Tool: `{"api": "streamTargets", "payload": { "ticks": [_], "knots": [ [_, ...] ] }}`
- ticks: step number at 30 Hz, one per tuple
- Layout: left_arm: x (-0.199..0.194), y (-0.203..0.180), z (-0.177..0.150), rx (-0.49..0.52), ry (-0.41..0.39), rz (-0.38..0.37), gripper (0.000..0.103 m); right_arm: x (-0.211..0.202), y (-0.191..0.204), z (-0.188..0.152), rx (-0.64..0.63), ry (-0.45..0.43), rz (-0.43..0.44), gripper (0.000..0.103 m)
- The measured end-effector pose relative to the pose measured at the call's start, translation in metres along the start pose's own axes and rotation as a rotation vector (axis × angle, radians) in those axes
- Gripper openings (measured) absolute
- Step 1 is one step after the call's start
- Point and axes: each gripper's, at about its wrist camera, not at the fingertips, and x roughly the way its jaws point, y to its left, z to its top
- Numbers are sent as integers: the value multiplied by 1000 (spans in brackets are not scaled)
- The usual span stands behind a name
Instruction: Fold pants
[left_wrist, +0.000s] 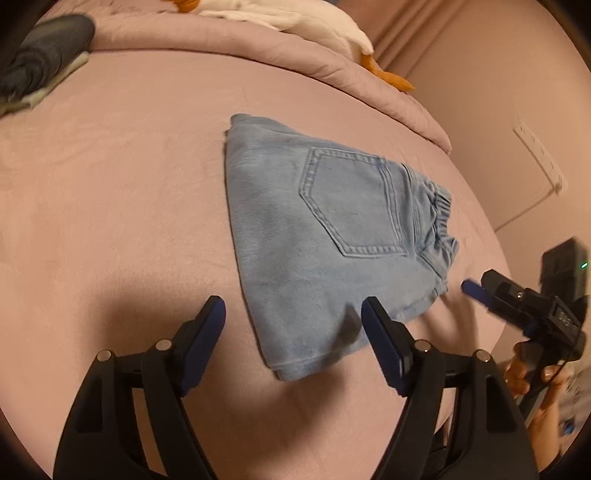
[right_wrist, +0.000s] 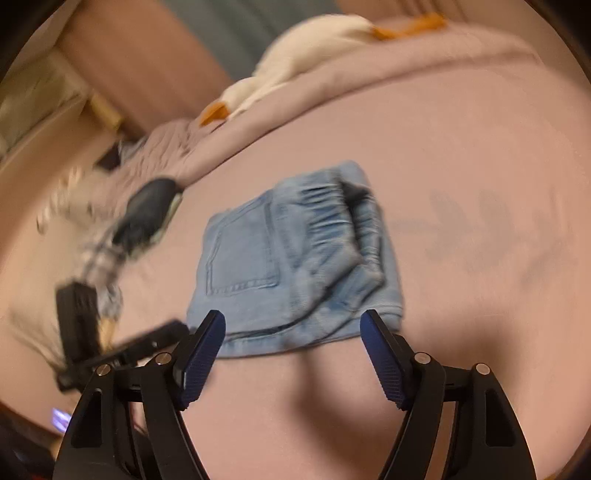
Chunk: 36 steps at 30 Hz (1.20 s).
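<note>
The light-blue denim pants lie folded into a small packet on the pink bed, back pocket up and elastic waistband at the right. My left gripper stands open just over the packet's near corner, nothing pinched between its blue pads. In the right wrist view the same pants lie with the waistband toward the far right. My right gripper is open at their near hem, its jaws wide and empty. The right tool's blue fingertip shows just off the waistband end, held by a hand.
The pink sheet spreads wide to the left. A rolled pink quilt runs along the back with a white plush goose on it. A dark folded garment lies far left. A wall socket is at right.
</note>
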Motion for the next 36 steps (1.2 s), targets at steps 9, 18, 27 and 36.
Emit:
{"api": "streamTargets", "payload": {
  "ticks": [9, 18, 27, 36],
  "knots": [
    [10, 16, 10, -114, 25, -57, 84, 22, -47, 15, 204, 43, 38, 89],
    [26, 22, 34, -148, 50, -170, 86, 42, -44, 37, 162, 93, 91, 89],
    [44, 12, 49, -142, 54, -217, 93, 73, -23, 53, 20, 154, 113, 92],
    [56, 4, 60, -87, 53, -177, 96, 90, -12, 65, -43, 147, 109, 92]
  ]
}}
